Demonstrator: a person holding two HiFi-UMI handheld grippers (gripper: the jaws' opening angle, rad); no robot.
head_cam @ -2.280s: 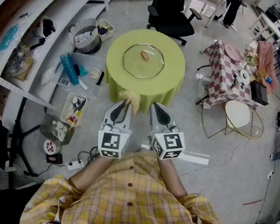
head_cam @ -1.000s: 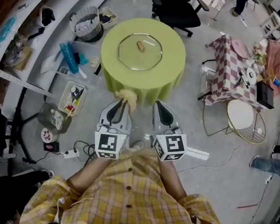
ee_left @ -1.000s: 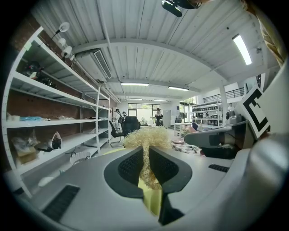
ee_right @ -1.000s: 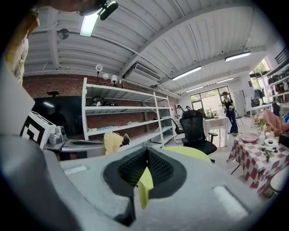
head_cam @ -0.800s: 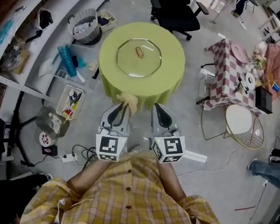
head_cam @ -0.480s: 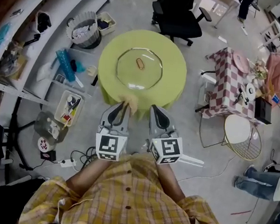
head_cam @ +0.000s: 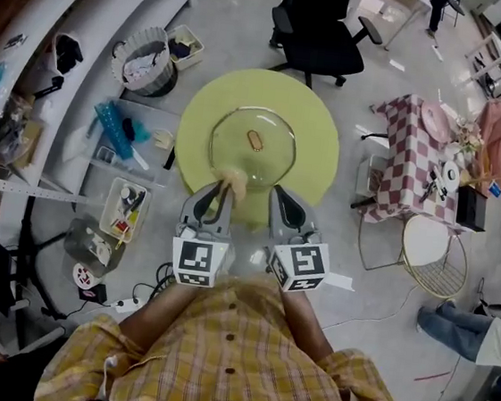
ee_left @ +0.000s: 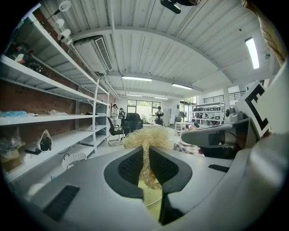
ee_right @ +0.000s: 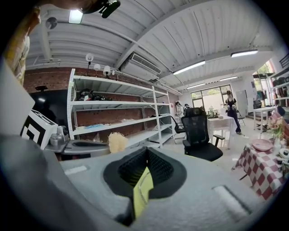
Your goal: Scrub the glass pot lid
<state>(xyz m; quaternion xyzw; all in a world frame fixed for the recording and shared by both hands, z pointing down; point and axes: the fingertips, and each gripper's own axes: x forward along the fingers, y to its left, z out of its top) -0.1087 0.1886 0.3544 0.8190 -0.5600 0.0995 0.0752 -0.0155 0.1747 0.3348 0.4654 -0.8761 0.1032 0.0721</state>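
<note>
The glass pot lid (head_cam: 253,146), with a small brown knob (head_cam: 255,140), lies flat on a round table with a yellow-green cloth (head_cam: 315,149). My left gripper (head_cam: 222,189) is shut on a yellow fibrous scrubber (head_cam: 232,181) whose tuft sticks out over the lid's near rim. In the left gripper view the scrubber (ee_left: 146,137) stands pinched between the dark pads of the left gripper (ee_left: 146,153). My right gripper (head_cam: 279,198) hovers beside it over the table's near edge. Its jaws are shut on nothing in the right gripper view (ee_right: 145,155), where the scrubber (ee_right: 117,141) shows at left.
A black office chair (head_cam: 319,32) stands behind the table. At the right are a checkered table (head_cam: 414,142) and a round white stool (head_cam: 429,251). Shelving (head_cam: 30,80), a basket (head_cam: 145,57) and boxes of clutter (head_cam: 124,208) line the floor at left.
The person has walked up to the table: it has come closer and both grippers now reach its near edge, the scrubber over the lid's rim. The grips are unchanged.
</note>
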